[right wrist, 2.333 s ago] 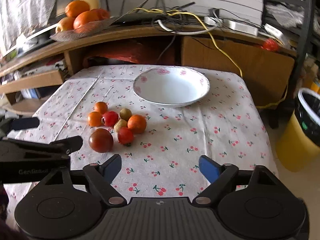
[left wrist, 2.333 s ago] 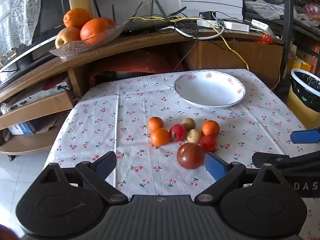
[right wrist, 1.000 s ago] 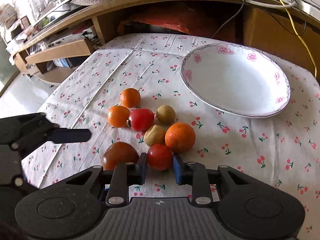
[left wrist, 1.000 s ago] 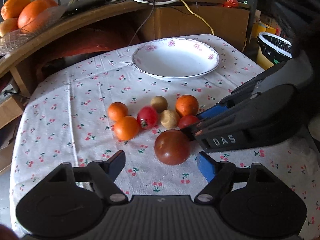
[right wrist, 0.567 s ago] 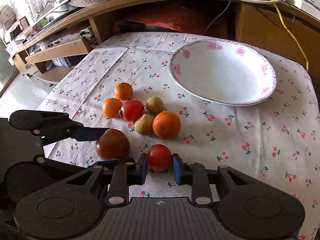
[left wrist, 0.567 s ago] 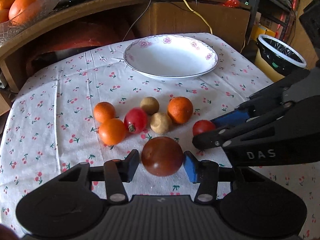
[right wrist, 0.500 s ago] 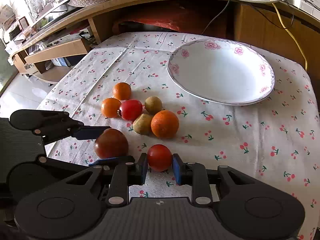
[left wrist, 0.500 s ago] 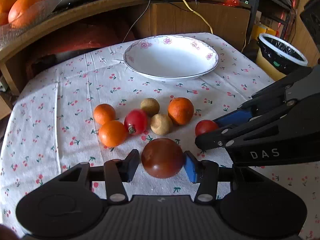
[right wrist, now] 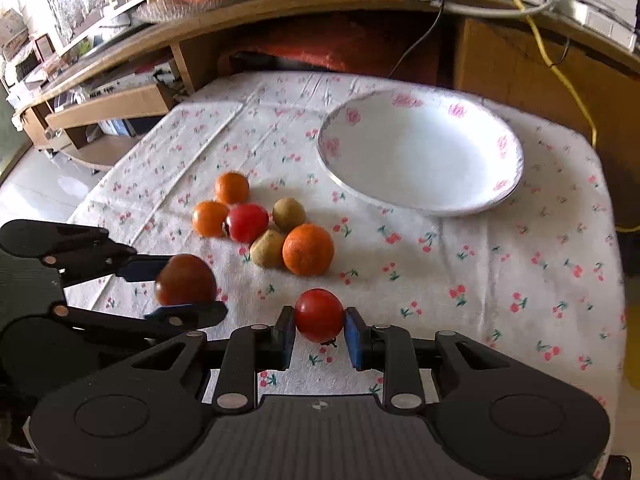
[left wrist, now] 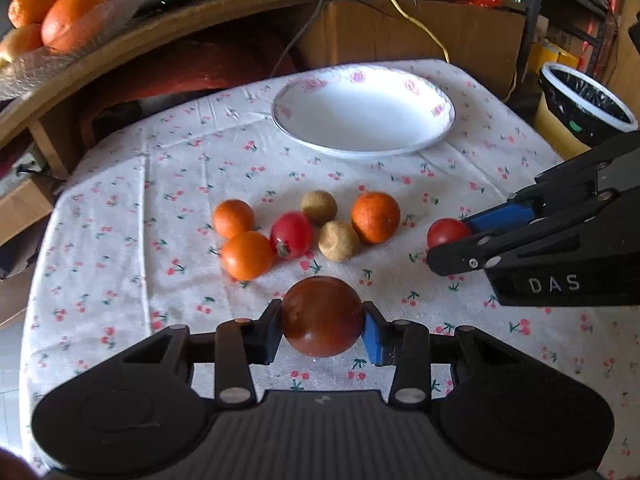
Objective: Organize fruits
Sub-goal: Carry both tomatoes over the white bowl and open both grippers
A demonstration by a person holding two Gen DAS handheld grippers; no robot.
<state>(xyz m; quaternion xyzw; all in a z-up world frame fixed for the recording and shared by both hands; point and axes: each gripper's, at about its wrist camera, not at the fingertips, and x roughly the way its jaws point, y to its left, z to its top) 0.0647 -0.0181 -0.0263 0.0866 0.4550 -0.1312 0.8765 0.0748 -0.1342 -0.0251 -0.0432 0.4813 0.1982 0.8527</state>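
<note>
Behind the cherry-print tablecloth (left wrist: 120,208), a cable-strewn wooden shelf (left wrist: 168,28) curves.

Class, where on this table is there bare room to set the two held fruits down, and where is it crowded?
Free: inside the white bowl, and the cloth right of the fruit cluster. Crowded: the cluster itself, where the fruits lie close together.

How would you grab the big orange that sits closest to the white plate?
Grip the big round orange across its widest middle, coming down from above on the side toward the white flowered plate, where the cloth is bare. A tan round fruit presses against its other side, so a finger would likely not fit there.
</note>
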